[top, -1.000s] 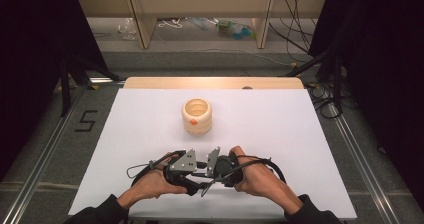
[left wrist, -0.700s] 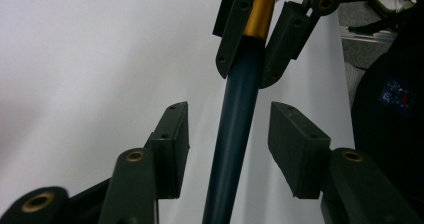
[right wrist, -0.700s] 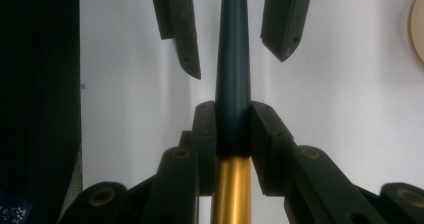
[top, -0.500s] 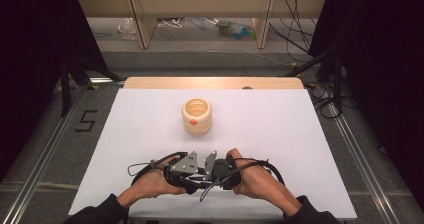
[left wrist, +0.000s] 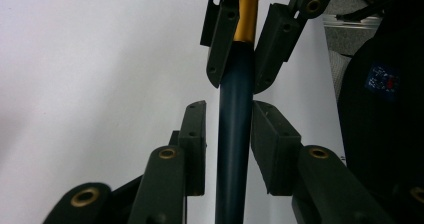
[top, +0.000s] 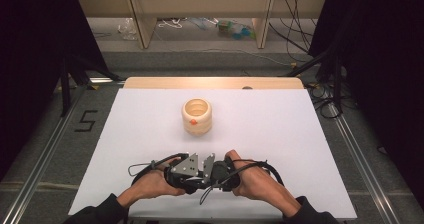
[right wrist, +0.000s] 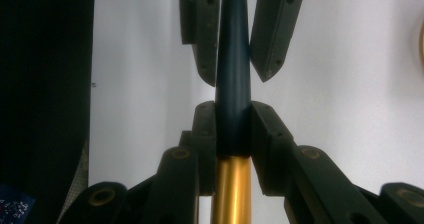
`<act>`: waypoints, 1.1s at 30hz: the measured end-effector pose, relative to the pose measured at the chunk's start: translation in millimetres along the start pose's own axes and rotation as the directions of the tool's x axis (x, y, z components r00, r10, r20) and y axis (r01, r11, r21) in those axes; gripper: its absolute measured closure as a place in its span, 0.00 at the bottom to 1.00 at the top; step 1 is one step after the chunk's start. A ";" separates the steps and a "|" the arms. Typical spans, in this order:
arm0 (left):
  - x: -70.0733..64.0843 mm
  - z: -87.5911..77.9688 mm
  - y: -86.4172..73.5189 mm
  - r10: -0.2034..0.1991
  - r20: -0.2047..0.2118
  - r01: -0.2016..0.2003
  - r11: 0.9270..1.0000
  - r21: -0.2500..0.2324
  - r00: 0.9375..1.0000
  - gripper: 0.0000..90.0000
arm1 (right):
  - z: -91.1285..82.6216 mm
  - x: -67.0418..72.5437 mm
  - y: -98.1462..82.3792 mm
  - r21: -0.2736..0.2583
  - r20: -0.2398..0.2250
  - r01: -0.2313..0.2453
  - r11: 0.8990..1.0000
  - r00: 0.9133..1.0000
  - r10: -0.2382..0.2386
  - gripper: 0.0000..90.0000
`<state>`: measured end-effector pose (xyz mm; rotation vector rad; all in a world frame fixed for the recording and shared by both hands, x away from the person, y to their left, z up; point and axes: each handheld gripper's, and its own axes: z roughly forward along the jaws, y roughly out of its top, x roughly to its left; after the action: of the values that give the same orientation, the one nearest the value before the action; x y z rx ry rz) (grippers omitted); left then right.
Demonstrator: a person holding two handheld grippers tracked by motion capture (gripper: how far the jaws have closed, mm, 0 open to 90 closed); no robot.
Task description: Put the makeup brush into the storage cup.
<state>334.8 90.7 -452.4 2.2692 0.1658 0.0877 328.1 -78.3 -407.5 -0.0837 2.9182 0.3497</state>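
A: Status? Right gripper (right wrist: 232,126) clamped on pen (right wrist: 232,59) at the gold band (right wrist: 230,189).

B: Left gripper (left wrist: 229,144) just closing around dark barrel, beyond right's jaws; contact unclear. Holder cup (top: 196,116) well ahead, insertion pending.

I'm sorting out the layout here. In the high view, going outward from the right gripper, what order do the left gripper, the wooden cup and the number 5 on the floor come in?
1. Left gripper: right beside the right gripper, at the table's near edge.
2. Wooden cup: farther up the table, near its middle.
3. Number 5: off the table, on the floor at the left.
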 end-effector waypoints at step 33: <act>-2.7 2.9 -1.9 -0.067 0.044 0.066 0.998 0.020 0.997 0.84 | 3.2 3.8 2.6 0.016 -0.002 0.089 0.996 0.996 -0.089 0.82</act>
<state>332.3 89.4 -455.7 2.2800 0.2187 0.0001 324.9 -75.2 -410.7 -0.2113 2.9068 0.3123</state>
